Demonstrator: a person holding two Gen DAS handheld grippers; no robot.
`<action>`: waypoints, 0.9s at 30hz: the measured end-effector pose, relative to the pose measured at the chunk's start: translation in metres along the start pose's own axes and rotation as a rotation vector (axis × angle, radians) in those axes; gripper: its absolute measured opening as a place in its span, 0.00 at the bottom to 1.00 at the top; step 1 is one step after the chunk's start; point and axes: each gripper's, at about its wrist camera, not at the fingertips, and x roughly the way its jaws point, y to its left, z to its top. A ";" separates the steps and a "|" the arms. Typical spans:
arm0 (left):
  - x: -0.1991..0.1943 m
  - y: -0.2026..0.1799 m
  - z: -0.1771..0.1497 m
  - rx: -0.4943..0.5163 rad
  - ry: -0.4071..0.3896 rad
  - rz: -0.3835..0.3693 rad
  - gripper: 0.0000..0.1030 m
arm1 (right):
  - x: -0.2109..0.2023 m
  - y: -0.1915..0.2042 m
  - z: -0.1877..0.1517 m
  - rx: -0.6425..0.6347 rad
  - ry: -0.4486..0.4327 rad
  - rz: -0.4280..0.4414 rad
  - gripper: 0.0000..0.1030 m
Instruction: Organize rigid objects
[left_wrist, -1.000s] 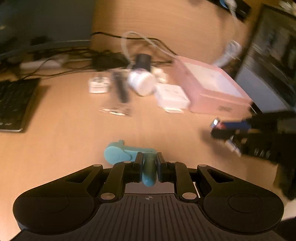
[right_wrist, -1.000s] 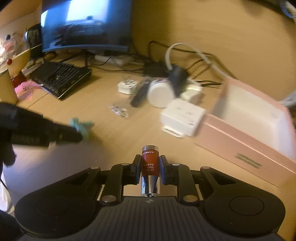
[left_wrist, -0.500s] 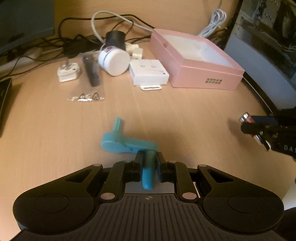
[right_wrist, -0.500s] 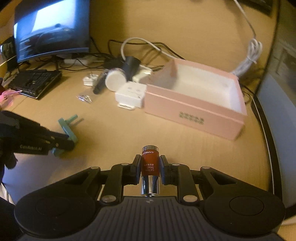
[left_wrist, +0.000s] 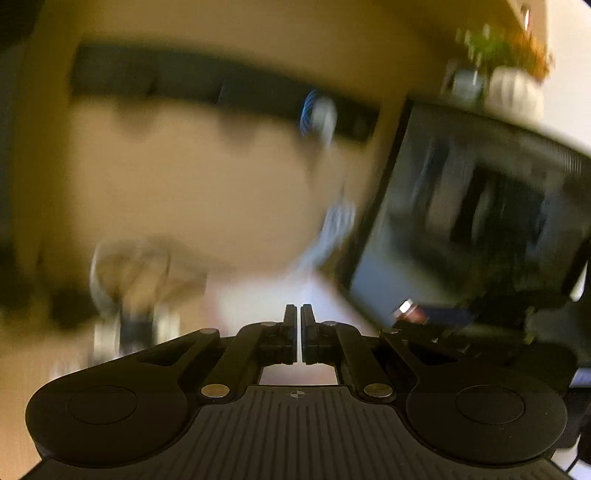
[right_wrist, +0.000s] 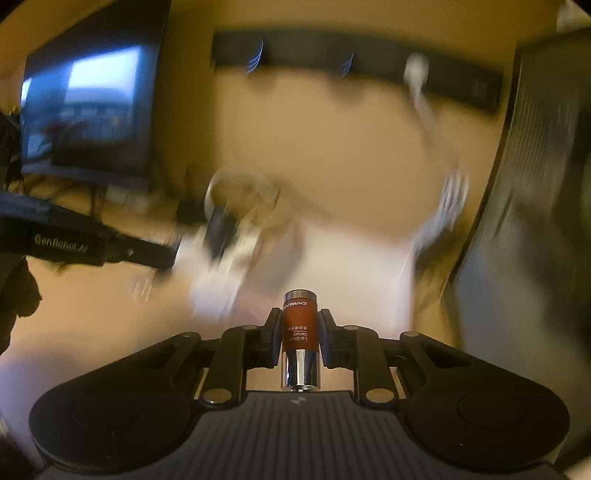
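A red lip serum tube (right_wrist: 299, 328) is gripped at lower centre by the right gripper (right_wrist: 298, 334), not yet stowed; the left gripper (left_wrist: 299, 334) is seen nearly closed, empty; blurred clutter is left unsorted

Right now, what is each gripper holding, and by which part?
The right gripper clamps a red lip serum tube around its red body. The left gripper is shut with nothing between its fingers.
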 end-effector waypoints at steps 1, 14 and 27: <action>0.006 -0.001 0.015 0.002 -0.021 -0.001 0.06 | 0.004 -0.006 0.015 -0.002 -0.034 -0.012 0.19; 0.016 0.075 -0.062 -0.285 0.264 0.276 0.12 | 0.059 -0.006 0.009 0.051 0.126 0.303 0.53; -0.043 0.082 -0.119 -0.373 0.337 0.287 0.12 | 0.097 0.130 -0.080 -0.217 0.345 0.445 0.41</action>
